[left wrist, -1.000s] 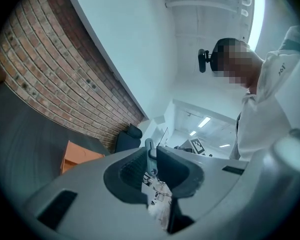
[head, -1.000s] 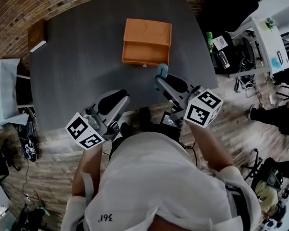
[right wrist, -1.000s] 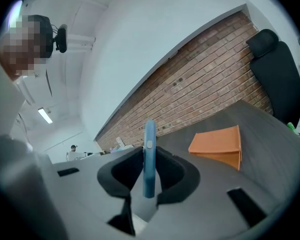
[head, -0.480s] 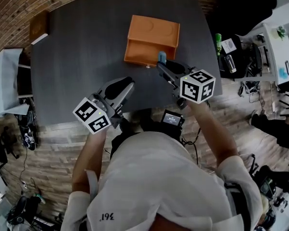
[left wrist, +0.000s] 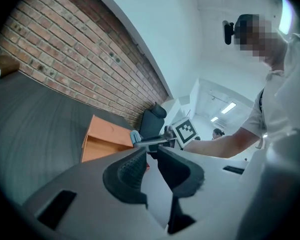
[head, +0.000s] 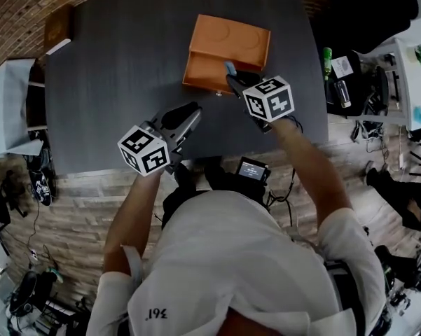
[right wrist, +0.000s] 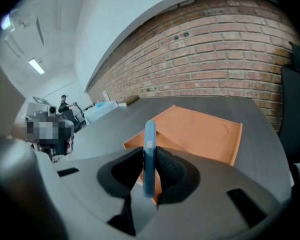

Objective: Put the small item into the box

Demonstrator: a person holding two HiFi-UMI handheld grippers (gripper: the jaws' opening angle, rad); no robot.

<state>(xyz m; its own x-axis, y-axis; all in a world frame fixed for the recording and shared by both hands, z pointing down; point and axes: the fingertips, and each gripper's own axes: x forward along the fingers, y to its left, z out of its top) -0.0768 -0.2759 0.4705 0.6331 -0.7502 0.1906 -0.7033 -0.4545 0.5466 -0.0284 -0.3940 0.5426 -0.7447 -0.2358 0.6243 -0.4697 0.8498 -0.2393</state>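
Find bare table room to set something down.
Bare tabletop spreads left of the orange box, between it and the brown block at the far-left corner. The strip right of the box is narrow. Crowded at the box's open front, where the right gripper holds the blue item.

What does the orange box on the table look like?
The orange box is flat and squarish, and looks like wood or stiff card. Its smooth top shows faint round marks. Its front drawer is pulled open, with a tiny knob on its front. The box sits flat on the dark grey table. The right claw, holding a thin blue item, hangs just over the drawer. I cannot tell whether it touches the box.
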